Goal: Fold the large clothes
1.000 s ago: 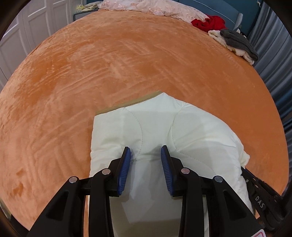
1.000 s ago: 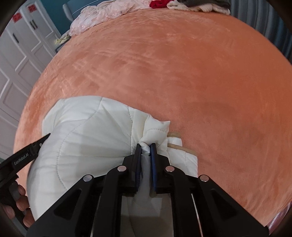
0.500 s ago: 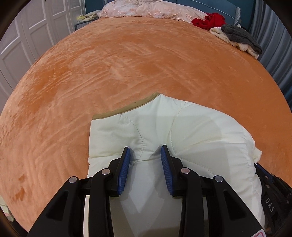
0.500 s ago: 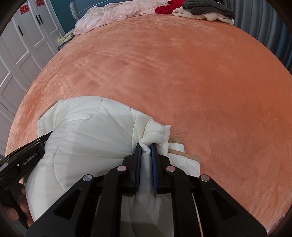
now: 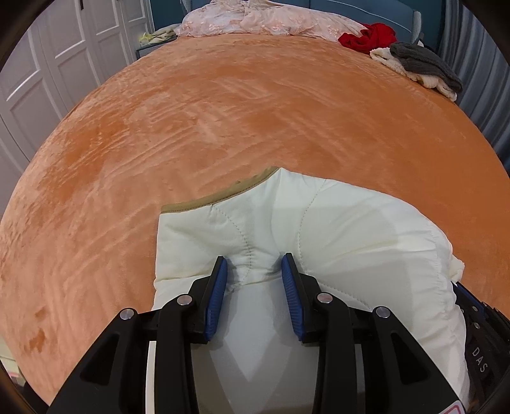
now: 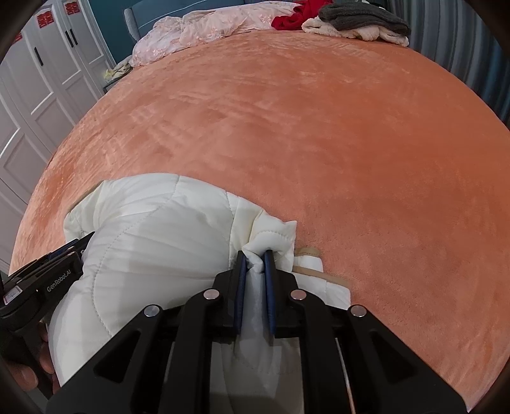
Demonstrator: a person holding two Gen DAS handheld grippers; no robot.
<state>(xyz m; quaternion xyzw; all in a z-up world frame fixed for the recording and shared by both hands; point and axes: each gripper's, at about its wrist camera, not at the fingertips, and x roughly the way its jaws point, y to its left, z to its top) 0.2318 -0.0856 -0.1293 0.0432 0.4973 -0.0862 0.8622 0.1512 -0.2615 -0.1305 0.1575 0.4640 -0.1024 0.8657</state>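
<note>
A cream quilted padded garment (image 5: pixel 350 229) with a tan trim edge lies bunched on the near part of an orange bed cover (image 5: pixel 223 111). My left gripper (image 5: pixel 254 266) is open, its blue pads on either side of a fold of the garment. My right gripper (image 6: pixel 255 261) is shut on a pinched fold of the same garment (image 6: pixel 153 229) at its right end. The left gripper's body (image 6: pixel 47 280) shows at the left of the right wrist view. The garment's underside is hidden.
At the far end of the bed lie a pink lace cloth (image 5: pixel 264 22), a red garment (image 5: pixel 369 36) and a grey and cream pile (image 5: pixel 420 63). White wardrobe doors (image 5: pixel 47 63) stand on the left. Grey curtains (image 6: pixel 462 41) hang on the right.
Both grippers have tilted up and drawn back a little with the garment, so more of the bed's far end shows. The left jaws stay open, the right stay shut.
</note>
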